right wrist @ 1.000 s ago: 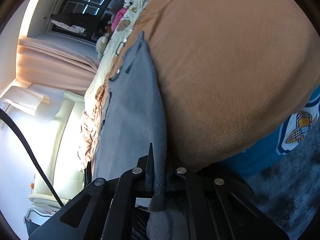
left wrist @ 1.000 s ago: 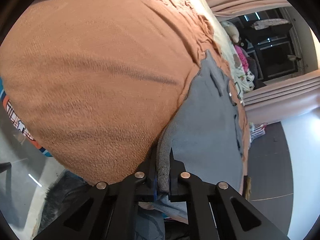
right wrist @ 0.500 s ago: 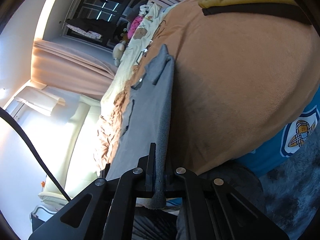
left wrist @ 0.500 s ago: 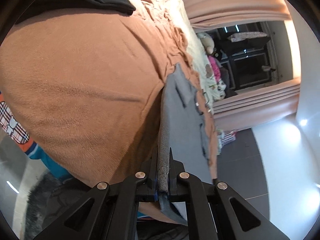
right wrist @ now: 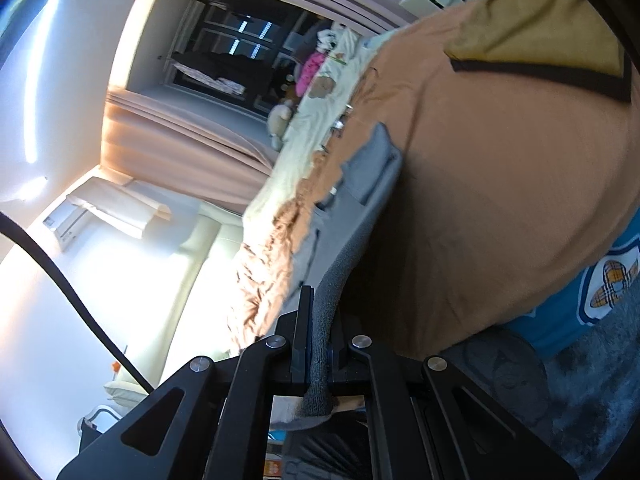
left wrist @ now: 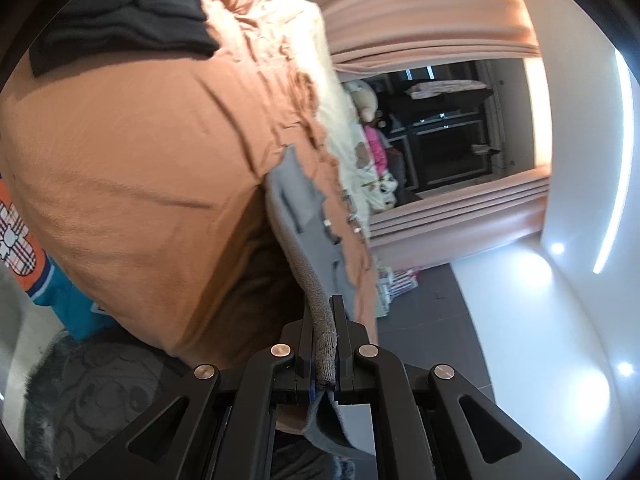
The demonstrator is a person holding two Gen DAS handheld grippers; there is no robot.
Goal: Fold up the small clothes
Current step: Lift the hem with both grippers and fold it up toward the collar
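A grey garment (left wrist: 304,216) with a ribbed hem lies on the orange-brown blanket (left wrist: 132,152) of a bed. My left gripper (left wrist: 325,320) is shut on one corner of its hem and holds that edge lifted off the bed. My right gripper (right wrist: 320,320) is shut on the other hem corner of the grey garment (right wrist: 360,200), which is also raised. The far end of the garment still rests on the blanket (right wrist: 500,184), with a dark shadow under the lifted part.
A folded black garment (left wrist: 120,12) lies on the bed at the upper left. A mustard garment with black trim (right wrist: 552,40) lies on the bed at the upper right. Stuffed toys (left wrist: 362,100), curtains (left wrist: 432,20) and a dark window stand beyond the bed. A dark rug (left wrist: 100,392) covers the floor.
Both grippers have lifted the garment's hem higher and pulled it back from the bed. More of the garment hangs free, and the views have tilted up toward the room.
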